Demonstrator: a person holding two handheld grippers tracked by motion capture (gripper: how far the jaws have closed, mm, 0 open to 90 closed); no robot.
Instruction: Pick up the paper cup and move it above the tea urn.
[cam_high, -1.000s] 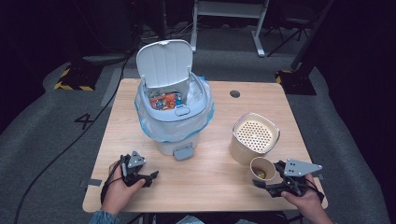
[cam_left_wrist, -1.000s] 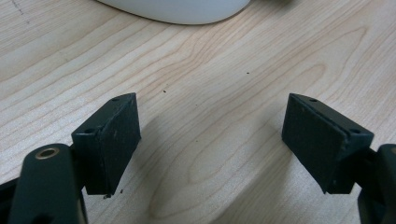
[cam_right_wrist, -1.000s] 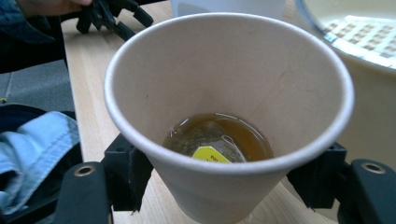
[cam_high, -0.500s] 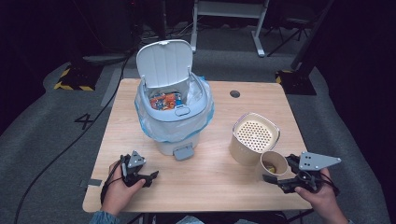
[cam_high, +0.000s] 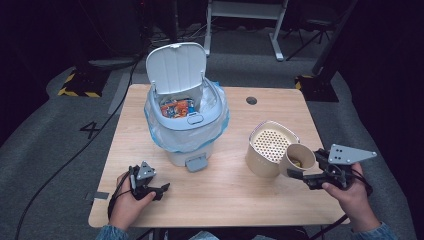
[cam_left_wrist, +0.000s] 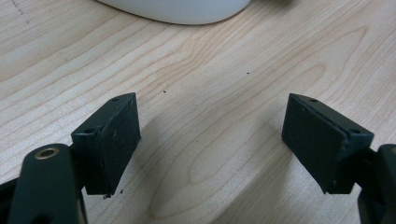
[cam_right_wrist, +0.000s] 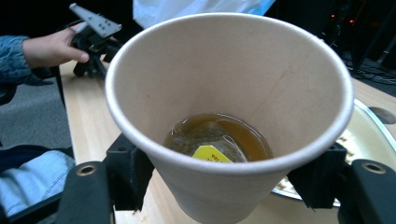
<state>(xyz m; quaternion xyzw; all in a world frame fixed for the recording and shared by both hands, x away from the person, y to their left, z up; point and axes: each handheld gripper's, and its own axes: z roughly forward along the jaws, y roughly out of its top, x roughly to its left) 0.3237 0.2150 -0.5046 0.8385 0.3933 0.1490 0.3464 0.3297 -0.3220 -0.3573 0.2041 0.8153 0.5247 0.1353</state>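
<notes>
On the tabletop (cam_high: 225, 190) in front of me stands the white bin (cam_high: 186, 131) with its lid up, and to its right the beige canister (cam_high: 267, 150) with a perforated insert. My right tongs (cam_high: 300, 175) pinch a tilted paper cup (cam_high: 299, 158) by its sides just beside that canister, brown tea and a yellow-tagged teabag (cam_right_wrist: 212, 149) pooled inside it. My left tongs (cam_high: 161, 189) rest spread wide on bare wood near the bin's foot.
</notes>
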